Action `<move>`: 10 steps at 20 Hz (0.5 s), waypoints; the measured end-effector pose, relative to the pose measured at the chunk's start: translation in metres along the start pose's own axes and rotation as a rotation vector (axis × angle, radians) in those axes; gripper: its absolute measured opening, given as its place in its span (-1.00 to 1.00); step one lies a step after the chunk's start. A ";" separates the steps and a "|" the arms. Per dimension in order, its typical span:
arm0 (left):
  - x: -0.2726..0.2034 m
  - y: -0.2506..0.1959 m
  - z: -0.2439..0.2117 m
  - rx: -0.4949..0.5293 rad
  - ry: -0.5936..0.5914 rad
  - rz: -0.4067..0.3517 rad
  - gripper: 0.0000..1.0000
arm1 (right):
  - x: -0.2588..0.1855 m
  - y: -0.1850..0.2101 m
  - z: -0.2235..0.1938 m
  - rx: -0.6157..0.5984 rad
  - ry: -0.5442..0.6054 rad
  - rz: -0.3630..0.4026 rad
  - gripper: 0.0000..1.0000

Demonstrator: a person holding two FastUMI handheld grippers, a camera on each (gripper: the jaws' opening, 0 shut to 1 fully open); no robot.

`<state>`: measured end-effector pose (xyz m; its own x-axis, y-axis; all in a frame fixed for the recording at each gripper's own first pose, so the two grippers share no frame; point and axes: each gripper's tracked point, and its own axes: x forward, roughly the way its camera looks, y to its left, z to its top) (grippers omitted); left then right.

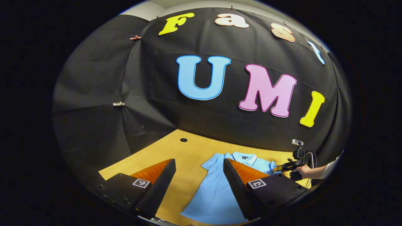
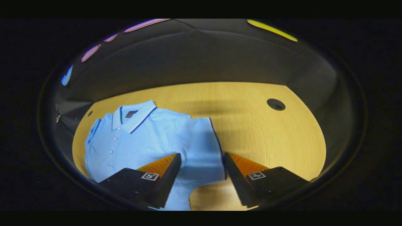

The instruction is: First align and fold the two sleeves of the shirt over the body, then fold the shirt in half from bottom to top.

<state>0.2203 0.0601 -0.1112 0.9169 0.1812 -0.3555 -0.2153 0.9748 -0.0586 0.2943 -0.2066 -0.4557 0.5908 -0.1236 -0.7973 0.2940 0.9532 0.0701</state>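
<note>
Left claw (image 1: 198, 163) stands wide apart above the bench (image 1: 150, 153), holding nothing. In the left gripper view, the light blue shirt (image 1: 216, 194) lies flat on the wooden bench, partly between the two fingers and partly behind the right-hand one, its collar (image 1: 246, 158) toward the booth's dark wall. One short sleeve (image 1: 211, 163) spreads out to the side on the wood. A round hole (image 1: 183, 140) sits in the bench near the wall. Farther off, at the shirt's other sleeve, the right claw (image 1: 278, 168) is held by a hand (image 1: 304, 171) with a pale cuff; whether it touches the cloth I cannot tell from here.

In the right gripper view, the right claw (image 2: 201, 157) is wide apart and grips nothing. Its fingers sit on either side of the shirt's (image 2: 141, 138) sleeve (image 2: 201, 147), whose dark-trimmed hem lies close to the right-hand finger. The striped collar (image 2: 138, 114) and a row of buttons (image 2: 113, 142) show at left. The bench (image 2: 267, 138) has a round hole (image 2: 276, 104) at its far right.
</note>
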 end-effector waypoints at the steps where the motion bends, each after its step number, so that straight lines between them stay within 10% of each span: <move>1: 0.004 -0.004 -0.002 0.006 0.010 -0.016 0.94 | 0.003 0.004 -0.004 0.010 0.015 0.024 0.24; 6: 0.020 -0.015 0.003 0.065 0.029 -0.103 0.95 | 0.003 0.017 -0.001 0.015 0.008 0.042 -1.00; 10: 0.022 -0.007 0.008 0.081 0.017 -0.119 0.94 | -0.020 0.034 0.024 0.014 -0.066 0.076 -0.91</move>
<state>0.2444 0.0581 -0.1109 0.9283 0.0624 -0.3667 -0.0773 0.9967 -0.0260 0.3105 -0.1782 -0.4234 0.6599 -0.0697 -0.7481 0.2565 0.9568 0.1371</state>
